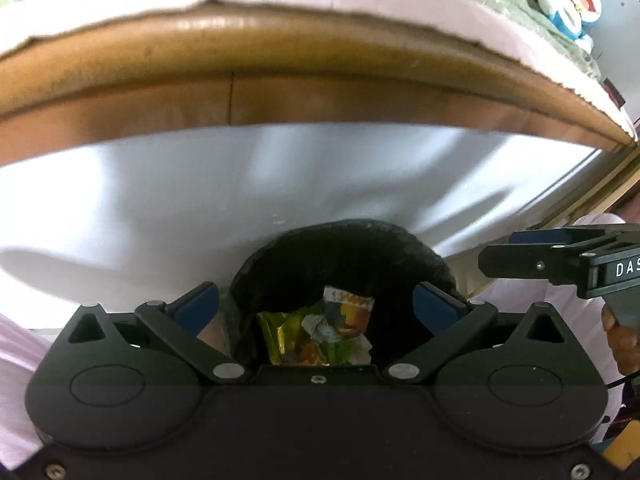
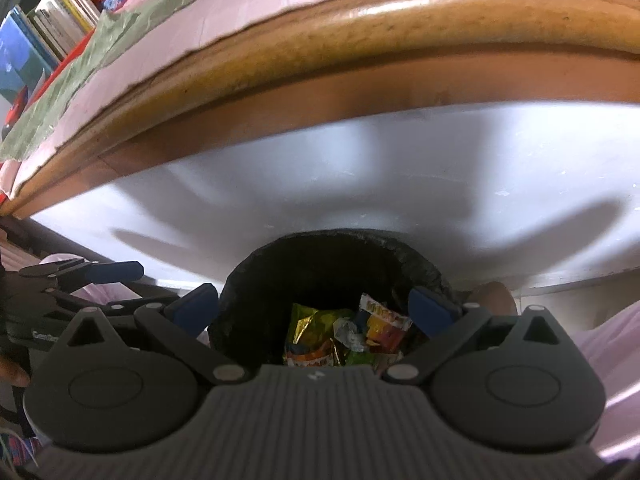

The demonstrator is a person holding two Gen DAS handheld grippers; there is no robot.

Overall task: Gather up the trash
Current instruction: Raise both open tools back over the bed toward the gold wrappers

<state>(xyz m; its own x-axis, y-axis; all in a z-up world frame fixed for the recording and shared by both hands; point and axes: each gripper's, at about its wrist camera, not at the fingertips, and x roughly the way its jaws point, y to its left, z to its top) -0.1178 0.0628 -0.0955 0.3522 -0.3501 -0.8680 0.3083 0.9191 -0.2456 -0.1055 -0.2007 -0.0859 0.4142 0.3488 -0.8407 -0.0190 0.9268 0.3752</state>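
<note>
A bin lined with a black bag [image 1: 340, 236] [image 2: 332, 244] stands on the floor below both grippers. Crumpled snack wrappers [image 1: 320, 328] [image 2: 344, 336] in yellow, green and orange lie inside it. My left gripper [image 1: 316, 304] hangs over the bin mouth, open wide, with nothing between its blue pads [image 1: 196, 304]. My right gripper [image 2: 316, 306] hovers over the same opening, also open wide, and its pads [image 2: 434, 310] press on nothing. Each gripper shows side-on in the other's view: the right gripper [image 1: 516, 250] at the right, the left gripper [image 2: 92, 276] at the left.
A wooden table edge [image 1: 280, 60] [image 2: 360, 40] with a pink cover runs just beyond the bin, above a white panel [image 1: 280, 180]. A blue toy figure [image 1: 572, 0] and books [image 2: 52, 20] sit on the table. Pink sleeves and a hand [image 1: 620, 344] flank the bin.
</note>
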